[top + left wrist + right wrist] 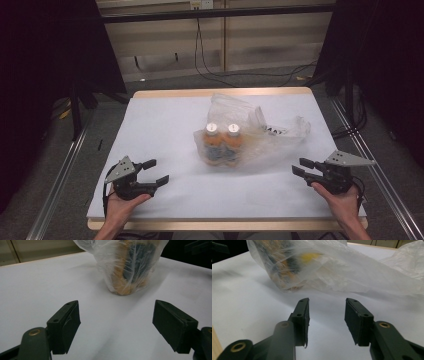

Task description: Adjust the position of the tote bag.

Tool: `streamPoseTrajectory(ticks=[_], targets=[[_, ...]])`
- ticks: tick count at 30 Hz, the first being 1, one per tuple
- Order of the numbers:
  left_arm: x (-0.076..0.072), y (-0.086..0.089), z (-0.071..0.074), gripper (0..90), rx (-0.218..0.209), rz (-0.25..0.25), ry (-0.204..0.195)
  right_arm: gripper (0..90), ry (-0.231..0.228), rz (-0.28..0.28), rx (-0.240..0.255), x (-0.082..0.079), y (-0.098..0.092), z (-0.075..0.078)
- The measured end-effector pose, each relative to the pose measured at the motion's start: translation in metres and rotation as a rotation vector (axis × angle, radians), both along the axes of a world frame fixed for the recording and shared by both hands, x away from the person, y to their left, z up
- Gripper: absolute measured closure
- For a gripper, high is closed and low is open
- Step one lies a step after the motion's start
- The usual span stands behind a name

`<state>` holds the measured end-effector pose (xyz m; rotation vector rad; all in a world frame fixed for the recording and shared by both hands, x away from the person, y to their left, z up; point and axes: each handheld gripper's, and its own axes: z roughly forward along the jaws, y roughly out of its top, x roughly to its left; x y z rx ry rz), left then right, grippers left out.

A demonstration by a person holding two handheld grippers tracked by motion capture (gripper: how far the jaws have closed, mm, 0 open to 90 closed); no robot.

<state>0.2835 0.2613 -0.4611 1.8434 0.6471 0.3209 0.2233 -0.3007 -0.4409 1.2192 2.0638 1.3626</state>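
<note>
Centrally on the white table (165,130), a clear plastic bag (260,137) lies crumpled with two bottles (222,145) standing upright inside it, side by side and touching, each with a white cap and orange contents. Dark bands wrap the bottles where labels would sit, but the film and the distance blur any brand name; nothing on them can be read. A short run of black print (274,131) shows on the bag to the right of the bottles, too small and creased to make out. From the left gripper view the bag's wrinkled film (127,265) turns the bottles into smears of orange and dark blue, and the top of the bag is cut off by the frame edge. From the right gripper view a patch of yellow (310,257) shows through the plastic, its source unclear.

At near left, the left gripper (154,171) rests in a hand at the table's near edge, its jaws spread wide with nothing between them, well apart from the bag. At near right, the right gripper (301,167) points toward the bag, jaws parted but narrower than the left's, empty, near the bag's edge without touching it. Cables trail across the floor beyond the far edge.
</note>
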Motion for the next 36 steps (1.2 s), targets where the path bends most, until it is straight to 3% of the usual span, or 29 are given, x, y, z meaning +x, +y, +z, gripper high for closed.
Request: streamPoseTrajectory(ticks=[6, 12, 17, 19, 26, 31, 36], targets=[[0.001, -0.001, -0.001, 21.6, 0.005, -0.008, 0.009, 59.7, 0.015, 0.013, 0.002, 0.008, -0.005, 0.006], [-0.001, -0.001, 0.0, 20.0, 0.019, 0.017, 0.005, 58.4, 0.032, 0.023, 0.015, 0.019, -0.007, 0.017], [0.002, -0.001, -0.002, 19.2, -0.003, 0.002, 0.014, 58.3, 0.026, 0.023, -0.01, 0.035, -0.011, 0.023], [0.001, -0.001, -0.001, 19.2, 0.016, 0.015, 0.014, 59.5, 0.032, 0.02, -0.02, 0.04, -0.011, 0.025], [0.0, 0.0, -0.001, 19.2, 0.009, 0.008, 0.012, 64.4, 0.029, -0.004, -0.028, 0.056, -0.016, 0.032], [0.0, -0.001, -0.001, 19.2, 0.02, 0.014, 0.016, 70.1, 0.057, 0.005, -0.071, 0.071, -0.022, 0.039], [0.0, -0.001, -0.002, 19.2, 0.017, 0.003, 0.007, 70.2, 0.079, -0.007, -0.084, 0.084, -0.029, 0.042]])
